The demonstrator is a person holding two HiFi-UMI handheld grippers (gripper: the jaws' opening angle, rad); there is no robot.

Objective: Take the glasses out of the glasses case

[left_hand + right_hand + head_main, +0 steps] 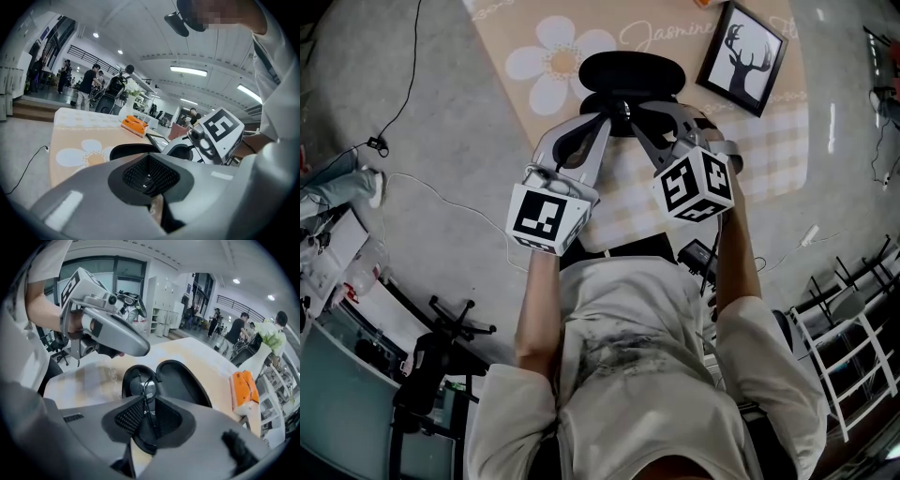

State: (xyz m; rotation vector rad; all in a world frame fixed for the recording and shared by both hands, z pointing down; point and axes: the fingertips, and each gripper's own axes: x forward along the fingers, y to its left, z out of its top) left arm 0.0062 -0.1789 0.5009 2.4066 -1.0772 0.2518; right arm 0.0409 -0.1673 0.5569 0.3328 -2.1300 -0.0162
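The black glasses case [633, 73] lies open on the flower-print table cover [539, 61], its lid tipped back toward the far side. In the right gripper view the glasses [144, 386] lie in the case's base [129, 380], beside the empty lid [185, 380]. My right gripper [147, 417] is shut on the thin black frame at the near end of the case. My left gripper [606, 118] is shut with nothing visible between its pads. Its tip [143, 350] hangs just above the case's left edge. The case lid [133, 150] shows behind the left jaws.
A framed deer-silhouette picture [742, 56] lies right of the case. An orange tissue pack [243, 389] sits farther back on the table, by a white vase of flowers [269, 341]. Cables [403, 112] trail on the floor at left. People stand in the background.
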